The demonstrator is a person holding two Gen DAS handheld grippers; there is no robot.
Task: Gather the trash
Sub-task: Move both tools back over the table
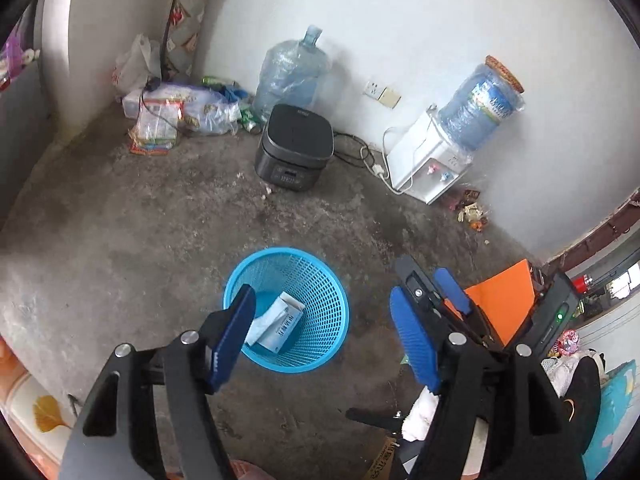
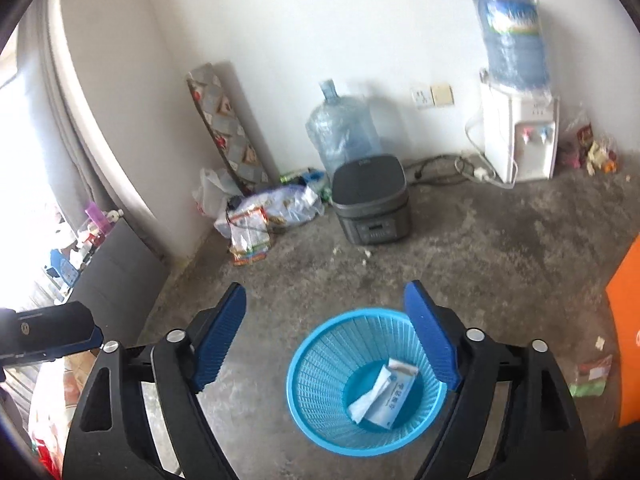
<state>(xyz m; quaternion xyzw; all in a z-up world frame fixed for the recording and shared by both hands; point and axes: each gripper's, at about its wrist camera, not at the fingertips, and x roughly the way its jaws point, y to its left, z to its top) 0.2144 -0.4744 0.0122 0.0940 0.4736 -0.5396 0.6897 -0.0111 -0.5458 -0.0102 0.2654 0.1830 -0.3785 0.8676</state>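
A blue mesh basket [image 1: 324, 300] [image 2: 320, 380] stands on the concrete floor. Inside it lie a white carton with blue print [image 1: 280, 326] [image 2: 386, 394] and a crumpled white paper. My left gripper [image 1: 324, 340] hangs open above the basket with nothing between its fingers. To its right, my right gripper [image 1: 432, 286] [image 2: 326, 340] is also open and empty, its right pad over the basket's rim. The left gripper's body [image 2: 48, 332] shows at the left edge of the right wrist view. A green and red wrapper [image 2: 592, 374] lies on the floor right of the basket.
A dark rice cooker [image 1: 294, 148] [image 2: 372, 204], an empty water jug [image 1: 290, 72] and a white water dispenser [image 1: 432, 160] stand along the wall with cables. Snack packets and bags [image 1: 156, 132] pile in the corner. Wrappers [image 1: 472, 210] lie beside the dispenser. An orange panel [image 1: 504, 300] stands at right.
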